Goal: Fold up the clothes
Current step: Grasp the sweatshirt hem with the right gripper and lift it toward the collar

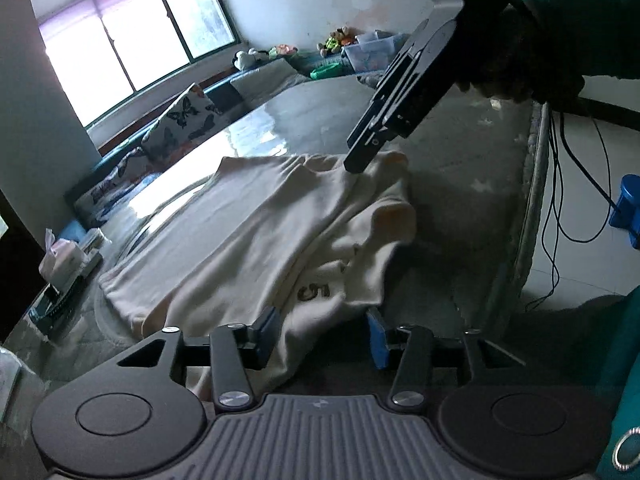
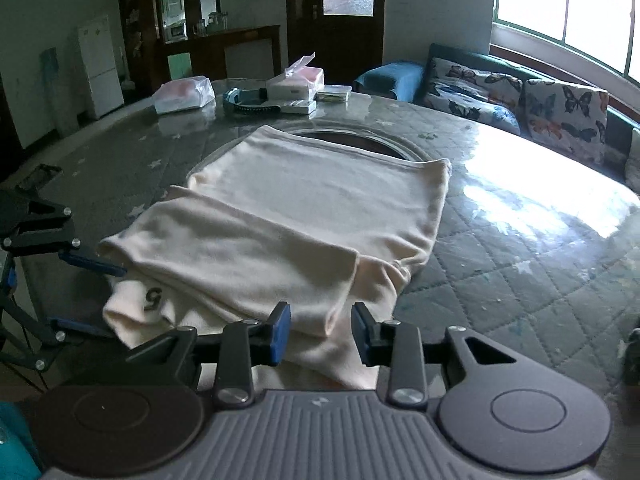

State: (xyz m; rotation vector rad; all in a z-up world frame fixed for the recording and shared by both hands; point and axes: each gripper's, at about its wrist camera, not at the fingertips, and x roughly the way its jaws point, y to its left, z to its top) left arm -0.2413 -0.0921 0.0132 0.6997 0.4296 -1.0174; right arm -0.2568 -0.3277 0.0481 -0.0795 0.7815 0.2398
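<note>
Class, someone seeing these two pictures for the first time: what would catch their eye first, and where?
A cream shirt, partly folded, lies mid-table with a dark "5" on its near left corner. Both grippers, left and right, stand open at its near edge. Behind glares a bright window.

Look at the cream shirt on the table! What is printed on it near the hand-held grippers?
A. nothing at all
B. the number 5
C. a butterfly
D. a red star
B: a dark number 5 shows on the folded edge of the cream shirt in the right wrist view, and it also shows in the left wrist view.
</note>
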